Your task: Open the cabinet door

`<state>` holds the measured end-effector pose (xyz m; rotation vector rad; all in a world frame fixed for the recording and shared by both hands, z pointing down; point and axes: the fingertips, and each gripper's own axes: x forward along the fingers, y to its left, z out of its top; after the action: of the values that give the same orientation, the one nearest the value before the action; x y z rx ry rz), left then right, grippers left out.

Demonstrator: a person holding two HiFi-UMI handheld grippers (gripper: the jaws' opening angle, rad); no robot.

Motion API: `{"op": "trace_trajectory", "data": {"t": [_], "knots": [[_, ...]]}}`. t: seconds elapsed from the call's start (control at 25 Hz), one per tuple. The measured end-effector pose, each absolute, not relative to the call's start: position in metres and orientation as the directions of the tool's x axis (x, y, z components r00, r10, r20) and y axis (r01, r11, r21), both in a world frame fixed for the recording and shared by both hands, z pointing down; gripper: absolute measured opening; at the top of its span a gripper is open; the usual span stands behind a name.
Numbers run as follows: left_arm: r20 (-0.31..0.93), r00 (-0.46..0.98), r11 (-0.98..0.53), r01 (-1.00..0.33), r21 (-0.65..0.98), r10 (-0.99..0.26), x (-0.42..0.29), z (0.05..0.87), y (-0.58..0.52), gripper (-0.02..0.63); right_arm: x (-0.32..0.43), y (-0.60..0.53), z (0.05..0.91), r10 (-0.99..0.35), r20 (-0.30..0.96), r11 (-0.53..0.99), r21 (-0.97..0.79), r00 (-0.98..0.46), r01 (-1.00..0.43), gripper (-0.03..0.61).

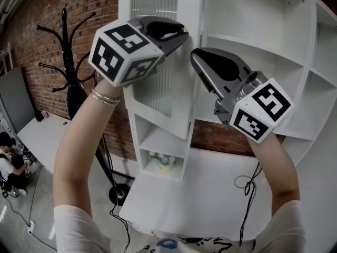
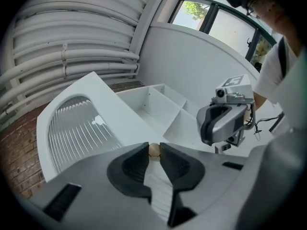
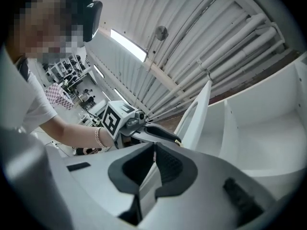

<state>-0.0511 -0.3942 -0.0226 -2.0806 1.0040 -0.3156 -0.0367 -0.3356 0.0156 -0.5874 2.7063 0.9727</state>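
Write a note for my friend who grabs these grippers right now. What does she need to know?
Left gripper: shut on the small round door knob.
Right gripper: shut, nothing in it, held up close by the door's edge.
Cabinet door, the one with ribbed glass: already swung partway out from the white cabinet, and the shelves behind it show.
Left to do: probably pull the knob to swing the door wider, then let go.
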Motion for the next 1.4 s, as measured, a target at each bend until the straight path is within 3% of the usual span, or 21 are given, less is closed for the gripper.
{"op": "trace_trajectory", "data": {"t": [0.6, 0.88, 1.4], "knots": [[-0.134, 0.658, -0.373, -0.57, -0.732, -0.741, -0.086, -0.026, -0.342, 0.078, -0.078, -0.263, 0.033, -0.047, -0.272, 0.782, 0.589, -0.961, -0.205, 0.029], [-0.153, 0.674, -0.417, -0.602, -0.681, -0.723, -0.117, -0.023, -0.317, 0.078, -0.099, -0.237, 0.042, 0.025, -0.236, 0.77, 0.624, -0.971, -0.132, 0.029], [-0.168, 0.692, -0.515, -0.656, -0.553, -0.702, -0.18, -0.029, -0.28, 0.083, -0.125, -0.232, 0.043, 0.117, -0.287, 0.857, 0.513, -0.951, -0.05, 0.029]]}}
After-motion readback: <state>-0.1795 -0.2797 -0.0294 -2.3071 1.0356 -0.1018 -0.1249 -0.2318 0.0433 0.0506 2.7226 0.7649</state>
